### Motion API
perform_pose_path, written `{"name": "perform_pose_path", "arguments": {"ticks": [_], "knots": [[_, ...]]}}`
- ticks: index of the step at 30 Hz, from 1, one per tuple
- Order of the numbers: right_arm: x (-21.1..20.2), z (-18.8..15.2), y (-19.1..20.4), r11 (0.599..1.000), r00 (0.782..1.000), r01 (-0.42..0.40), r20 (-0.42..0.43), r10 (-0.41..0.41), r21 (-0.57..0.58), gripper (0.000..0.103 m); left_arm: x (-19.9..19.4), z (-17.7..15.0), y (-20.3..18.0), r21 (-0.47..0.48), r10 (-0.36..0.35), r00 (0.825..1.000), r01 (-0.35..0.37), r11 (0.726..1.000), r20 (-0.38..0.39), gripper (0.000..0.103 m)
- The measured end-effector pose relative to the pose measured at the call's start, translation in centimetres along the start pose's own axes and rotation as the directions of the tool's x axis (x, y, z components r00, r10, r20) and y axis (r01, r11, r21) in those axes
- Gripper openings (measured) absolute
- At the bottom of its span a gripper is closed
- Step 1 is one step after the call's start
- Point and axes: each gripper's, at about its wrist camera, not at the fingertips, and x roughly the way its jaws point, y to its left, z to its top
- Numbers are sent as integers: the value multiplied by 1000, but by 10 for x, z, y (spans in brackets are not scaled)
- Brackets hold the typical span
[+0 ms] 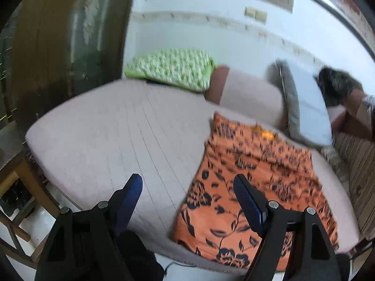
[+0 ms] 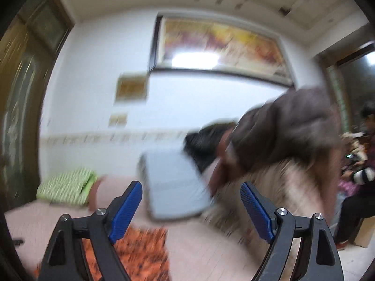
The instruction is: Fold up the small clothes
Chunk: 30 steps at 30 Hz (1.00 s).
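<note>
Cloth in orange with a black flower print (image 1: 255,182) lies spread flat on the pale pink bed cover (image 1: 105,135), near the front edge. The left gripper (image 1: 187,187) hangs above it with its blue-padded jaws spread wide and nothing between them; one finger is over bare cover, the other over the cloth. The right gripper (image 2: 191,195) is tilted up toward the white wall (image 2: 98,70), jaws likewise spread and empty, the orange cloth blurred beneath it. A green patterned pillow (image 1: 171,68) sits at the bed's far end, and a grey cushion (image 1: 304,103) leans beside a person's dark-haired head (image 1: 335,86).
</note>
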Motion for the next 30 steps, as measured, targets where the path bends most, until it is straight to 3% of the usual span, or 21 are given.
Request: {"name": "perform_pose_path", "arguments": {"ticks": [2,4,5,6,7,8,9,10,11,13,15,19,20,21,22,23,25,27,28,29,30], "knots": [[-8,8,-10,999,1000,-7,18,6,50,103,4,0,1,-18,14,1000,-14,1000,-7,92],[13,-7,-13,995,987,-64,-139,75,79,103,21,-3,2,-30,9,997,-12,999,-82,92],[32,-26,-13,990,957,-95,-262,120,106,103,33,-7,2,-29,-6,990,2,1000,-140,92],[56,-56,-12,979,895,-128,-406,184,162,103,44,-12,1,-26,0,981,-5,1000,-195,92],[79,-93,-12,960,803,-146,-538,256,239,103,59,-18,-1,-22,8,965,-14,1000,-261,92],[94,-123,-13,943,727,-137,-616,303,303,102,67,-23,-1,-10,6,954,-9,1000,-299,92],[112,-167,-14,917,614,-81,-705,354,390,98,76,-28,-1,5,18,942,-18,1000,-336,92],[120,-189,-14,902,561,-57,-734,384,428,89,81,-30,0,6,31,937,-31,999,-348,92],[132,-221,-10,894,486,-19,-777,399,448,84,85,-32,2,-3,34,935,-38,999,-353,92],[145,-255,-1,897,396,20,-828,398,441,77,93,-35,6,-10,43,927,-50,999,-373,92],[152,-274,9,896,331,43,-853,404,442,77,99,-37,1,32,64,925,-56,998,-375,92],[158,-300,31,938,228,15,-914,335,347,76,111,-47,-10,89,68,911,-35,995,-407,92],[159,-317,33,932,200,25,-915,350,362,69,116,-50,-11,122,79,894,-28,992,-442,92],[159,-326,32,926,162,37,-917,365,376,22,123,-55,-13,146,81,874,-11,989,-479,83],[155,-328,27,916,150,51,-910,386,397,10,126,-58,-10,140,64,857,9,990,-511,16],[150,-325,21,890,144,61,-886,441,453,8,130,-61,-4,95,31,830,26,995,-556,7],[135,-308,8,852,177,86,-849,497,517,4,119,-52,5,17,-29,834,46,999,-551,7],[115,-283,-13,821,243,108,-816,525,560,3,98,-42,7,-9,-76,867,82,997,-492,7],[107,-274,-23,824,263,116,-817,514,555,3,90,-40,6,12,-63,884,77,997,-463,7],[103,-272,-34,854,256,127,-848,464,505,3,91,-42,7,14,-45,886,57,998,-461,9],[103,-278,-41,885,230,144,-885,405,443,3,100,-47,8,1,-34,870,40,999,-492,10]]}}
